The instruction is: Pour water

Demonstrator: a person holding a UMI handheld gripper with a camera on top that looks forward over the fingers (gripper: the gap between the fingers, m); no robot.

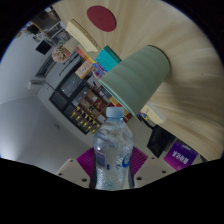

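While the whole scene is tilting steeply in the gripper view, a clear plastic water bottle with a pale blue cap (114,150) is standing up between the two fingers of the gripper (114,183). Its lower body is filling the space between the fingers and its cap is pointing forward, away from the camera. A magenta pad (81,163) is showing beside the bottle on one side, and its twin is peeking out on the other side. Both are sitting close against the bottle's body, so the jaws are standing at a narrow setting, closed around the bottle and holding it.

Just beyond the cap, a pale green ribbed paper cup (138,76) is lying tipped at a slant, with its wider end nearest the bottle. A light wooden tabletop (185,60) is stretching behind the cup. A dark red round disc (101,17) is resting on that surface, well beyond the cup. Near the fingers, a purple printed card (181,156) is lying flat. Shelves crowded with small colourful goods (85,95) are showing beside the cup; their contents are too small to tell.
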